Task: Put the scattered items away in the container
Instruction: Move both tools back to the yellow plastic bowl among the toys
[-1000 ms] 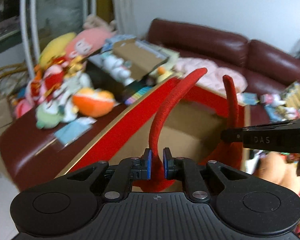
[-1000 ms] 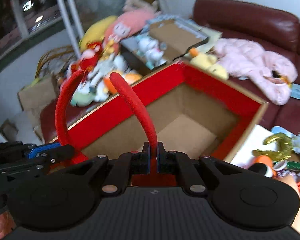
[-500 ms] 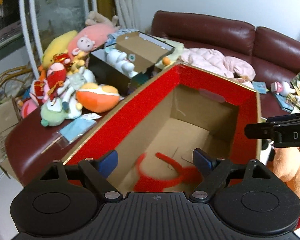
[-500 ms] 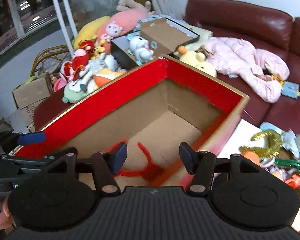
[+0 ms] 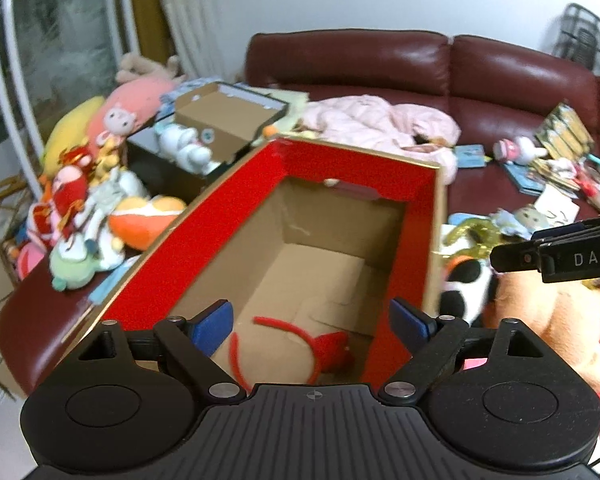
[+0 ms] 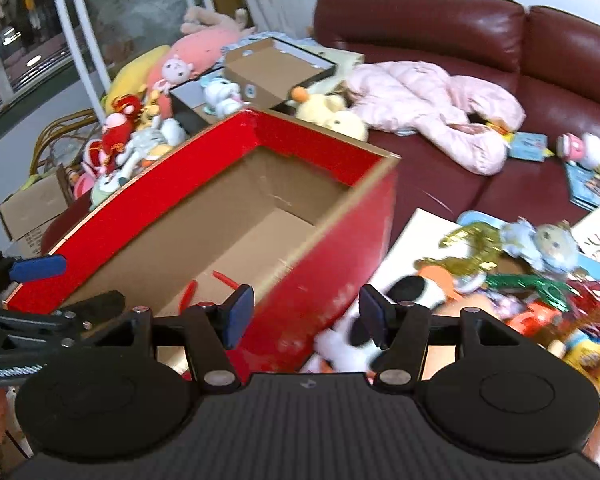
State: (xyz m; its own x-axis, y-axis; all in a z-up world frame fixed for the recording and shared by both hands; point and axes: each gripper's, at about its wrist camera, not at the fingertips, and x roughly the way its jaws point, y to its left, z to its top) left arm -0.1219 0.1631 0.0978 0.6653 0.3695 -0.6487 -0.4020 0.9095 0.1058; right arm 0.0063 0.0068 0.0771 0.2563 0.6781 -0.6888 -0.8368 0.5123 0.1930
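A big cardboard box with red inner walls stands open on the dark red sofa. On its floor lies a red headband, free of both grippers; in the right wrist view only two red bits of the headband show. My left gripper hangs above the box's near end, its jaws opening, with nothing between them. My right gripper is open and empty over the box's right wall. A black-and-white plush lies just beyond it.
Right of the box lie loose toys: an orange plush, gold tinsel, a blue doll. A plush pile and a smaller cardboard box sit left. A pink jacket lies behind.
Both grippers were shut on the red headband above the box; they opened, and it dropped to the box floor. Both grippers have since shifted right.
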